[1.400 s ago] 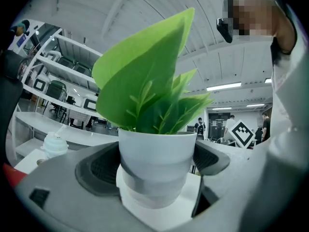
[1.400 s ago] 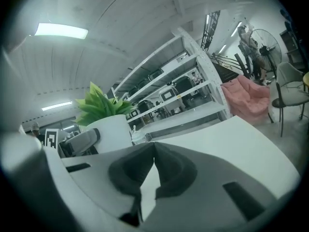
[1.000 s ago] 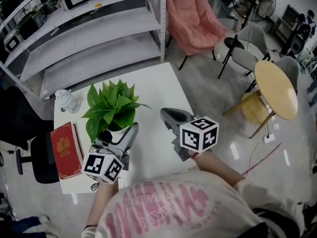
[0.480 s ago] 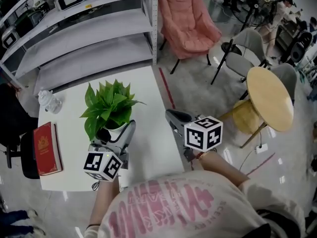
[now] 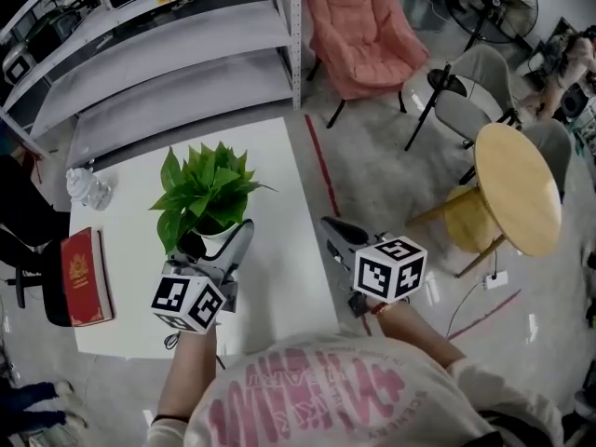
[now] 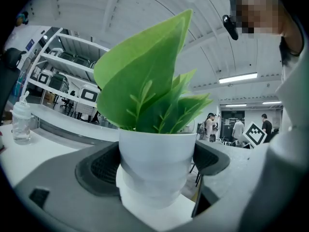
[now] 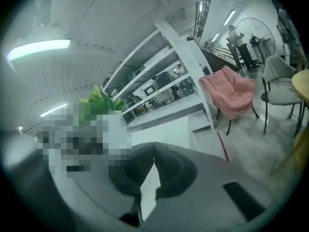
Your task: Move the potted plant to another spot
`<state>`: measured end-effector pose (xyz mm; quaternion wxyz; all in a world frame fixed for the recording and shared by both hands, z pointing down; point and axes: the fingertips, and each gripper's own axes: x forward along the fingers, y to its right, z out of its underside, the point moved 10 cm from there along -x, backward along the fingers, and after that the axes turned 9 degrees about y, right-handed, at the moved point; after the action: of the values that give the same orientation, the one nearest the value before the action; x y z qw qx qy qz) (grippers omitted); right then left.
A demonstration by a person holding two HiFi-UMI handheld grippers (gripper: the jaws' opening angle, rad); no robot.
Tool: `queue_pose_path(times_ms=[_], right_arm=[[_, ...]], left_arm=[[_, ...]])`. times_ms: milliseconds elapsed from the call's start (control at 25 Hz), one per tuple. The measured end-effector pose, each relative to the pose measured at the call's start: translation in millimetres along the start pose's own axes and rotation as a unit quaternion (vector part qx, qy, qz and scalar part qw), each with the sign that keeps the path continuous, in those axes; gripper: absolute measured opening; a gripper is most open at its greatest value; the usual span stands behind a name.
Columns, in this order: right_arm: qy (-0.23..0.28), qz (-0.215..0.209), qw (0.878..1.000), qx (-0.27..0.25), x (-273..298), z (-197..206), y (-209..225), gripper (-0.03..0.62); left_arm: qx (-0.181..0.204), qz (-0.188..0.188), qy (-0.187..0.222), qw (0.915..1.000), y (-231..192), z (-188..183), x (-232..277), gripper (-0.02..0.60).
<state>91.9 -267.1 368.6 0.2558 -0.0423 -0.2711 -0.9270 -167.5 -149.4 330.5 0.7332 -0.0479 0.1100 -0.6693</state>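
The potted plant has broad green leaves and a white pot; it is over the middle of the white table. My left gripper is shut on the pot from the near side. In the left gripper view the pot fills the gap, with a dark pad pressed against each side and the leaves rising above. My right gripper is shut with nothing in it, at the table's right edge. In its own view the right gripper has its tips touching.
A red book lies at the table's left end, with a clear bottle behind it. Grey shelving stands beyond the table. A pink chair, grey chairs and a round wooden table are on the right.
The left gripper has carried the plant rightward, away from the book and bottle. The right gripper has shifted from over the table to its right edge.
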Motion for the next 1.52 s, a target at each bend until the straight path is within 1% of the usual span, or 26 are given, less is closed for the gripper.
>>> queue_pose_path(times_ms=[240, 480, 680, 840, 1040, 1240, 1400, 1520], right_arm=[[-0.004, 0.042, 0.998, 0.046, 11, 17, 24, 0.006], [0.021, 0.073, 0.993, 0.089, 22, 21, 45, 0.006], [0.012, 0.097, 0.991, 0.089, 27, 27, 63, 0.006], [0.006, 0.112, 0.988, 0.103, 26, 39, 77, 0.006], [-0.004, 0.13, 0.984, 0.119, 24, 53, 82, 0.006], [-0.013, 0.135, 0.982, 0.129, 26, 61, 72, 0.006], [-0.012, 0.14, 0.98, 0.138, 19, 66, 84, 0.006], [-0.012, 0.142, 0.98, 0.141, 18, 67, 84, 0.006]], left_arm=[[-0.006, 0.026, -0.026, 0.9993, -20, 9, 38, 0.476], [0.015, 0.038, -0.04, 0.9984, -36, 16, 79, 0.476], [0.013, 0.049, -0.059, 0.997, -44, 33, 108, 0.476], [0.017, 0.057, -0.083, 0.9948, -45, 53, 127, 0.476], [0.007, 0.067, -0.103, 0.9924, -46, 70, 139, 0.476], [0.006, 0.079, -0.116, 0.9901, -49, 74, 142, 0.477], [0.022, 0.084, -0.124, 0.9884, -39, 87, 149, 0.477], [0.037, 0.092, -0.128, 0.9868, -37, 90, 150, 0.477]])
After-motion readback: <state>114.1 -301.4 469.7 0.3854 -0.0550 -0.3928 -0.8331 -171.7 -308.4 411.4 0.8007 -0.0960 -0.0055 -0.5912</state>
